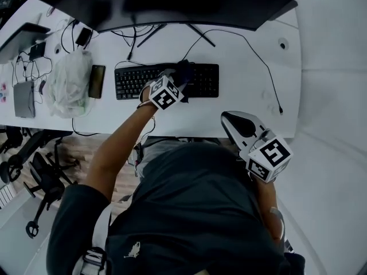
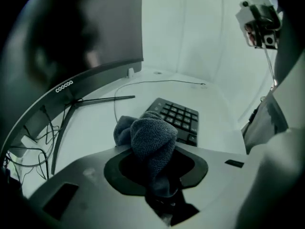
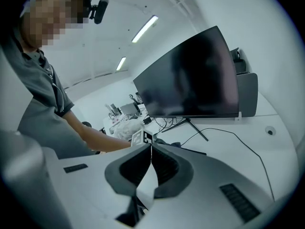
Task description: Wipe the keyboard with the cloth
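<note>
Left hand-held gripper [image 1: 180, 77] is clamped on the cloth [image 2: 152, 136]. The dark knit cloth is bunched into a wad that sticks out past the jaw tips, likely so that fabric and not hard plastic meets the keys. In the head view the wad sits over the middle of the keyboard [image 1: 203, 80], near its upper rows. The left gripper view shows the number pad end bare beyond the cloth. The wad looks pressed to the keys or just above them, but I cannot tell if it makes contact.

The keyboard lies flat on the white tabletop [image 1: 246, 56], in front of the monitor [image 1: 172, 2], with its cable running off to the back. The left arm reaches forward across the tabletop edge, so the hand-held gripper comes at the keys from the front and at a low angle. That suits a sideways sweep along the rows.

Right hand-held gripper [image 3: 150, 149] is clenched with its jaws tip to tip and nothing between them. It hangs by the front edge of the tabletop, well apart from the keyboard, and is probably parked there to stay clear of the wiping arm.

A phone [image 1: 96, 81] and a plastic bag [image 1: 69, 82] lie left of the keyboard, outside any sweep path.

Judged step: wiping is under way at mid keyboard, and the number pad end looks not yet covered.
</note>
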Motion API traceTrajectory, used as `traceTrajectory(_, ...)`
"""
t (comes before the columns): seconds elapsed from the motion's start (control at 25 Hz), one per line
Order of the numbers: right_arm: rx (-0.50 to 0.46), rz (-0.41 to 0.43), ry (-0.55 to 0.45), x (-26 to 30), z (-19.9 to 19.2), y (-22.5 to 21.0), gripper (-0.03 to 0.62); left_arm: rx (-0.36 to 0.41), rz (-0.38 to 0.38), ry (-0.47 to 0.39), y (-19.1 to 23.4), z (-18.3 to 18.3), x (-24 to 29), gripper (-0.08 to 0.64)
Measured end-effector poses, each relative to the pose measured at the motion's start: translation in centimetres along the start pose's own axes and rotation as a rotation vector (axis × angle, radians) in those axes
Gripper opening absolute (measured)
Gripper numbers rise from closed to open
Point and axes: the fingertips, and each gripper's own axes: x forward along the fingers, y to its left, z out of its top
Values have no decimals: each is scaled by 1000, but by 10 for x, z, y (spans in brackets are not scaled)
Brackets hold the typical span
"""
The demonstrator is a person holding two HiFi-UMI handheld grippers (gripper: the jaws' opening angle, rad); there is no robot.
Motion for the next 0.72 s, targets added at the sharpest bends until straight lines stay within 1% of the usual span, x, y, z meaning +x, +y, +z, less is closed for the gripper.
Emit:
traceTrajectory(0.08,11,-10,-8,-3,-1,-4,11,8,-15,-4,-24,-15,-6,107)
traceTrajectory(0.12,17,-14,-12,-4,-2,-6,11,-3,-22,-7,-35,-23,-9,107)
traceTrajectory(0.24,30,-25,-20,-4,0,-8,11,-82,-68,11,-58,-45,-17,106)
traceTrajectory(0.32,30,-23,-27,-2,3,-7,11,-96,-101,42,-69,-54,-27,106)
traceTrajectory(0.36,28,-19,-31,-1,5,-6,11,-99,-102,35,-71,-51,-37,106)
traceTrajectory(0.4,25,-16,-36,0,8,-5,11,-114,-92,1,-69,-43,-52,106)
traceTrajectory(0.44,24,-14,-42,2,11,-4,11,-139,-74,-53,-63,-31,-70,106)
traceTrajectory(0.52,22,-13,-66,4,16,-3,11,-186,-28,-187,-43,-3,-113,106)
traceTrajectory(0.64,18,-6,-137,12,32,6,11,-192,51,-375,-12,28,-188,106)
traceTrajectory(0.72,1,3,-200,17,51,15,11,-202,109,-482,8,36,-239,106)
